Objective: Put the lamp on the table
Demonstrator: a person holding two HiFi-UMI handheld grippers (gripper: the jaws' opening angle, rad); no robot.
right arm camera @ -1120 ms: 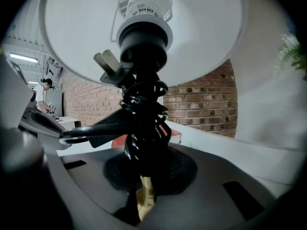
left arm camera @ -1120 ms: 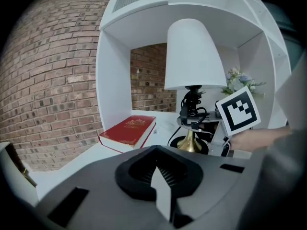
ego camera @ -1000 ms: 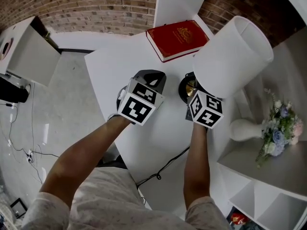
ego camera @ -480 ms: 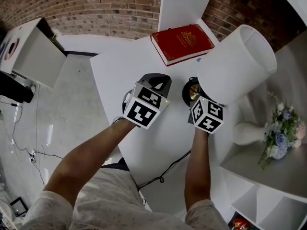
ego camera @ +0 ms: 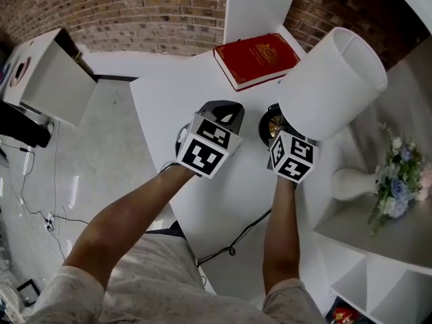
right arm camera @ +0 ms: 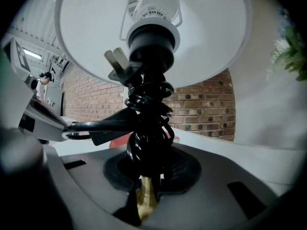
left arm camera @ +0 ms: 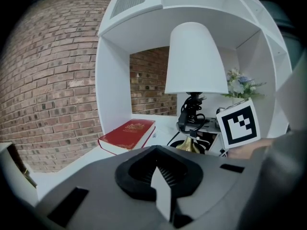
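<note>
The lamp has a white shade, a brass stem and a black cord coiled round the stem. It stands upright at the white table's right side, its dark base down at the tabletop. I cannot tell whether the base rests on it. My right gripper is shut on the brass stem low down, under the shade. My left gripper hovers just left of the lamp, jaws together with nothing in them. The left gripper view shows the shade and the right gripper's marker cube.
A red book lies at the table's far edge, in front of a white shelf unit. A white vase with flowers sits to the right on a shelf. A black cord hangs off the table's near edge.
Only the head view has shifted slightly. The lamp and both grippers keep their places, the right one still closed on the stem.
</note>
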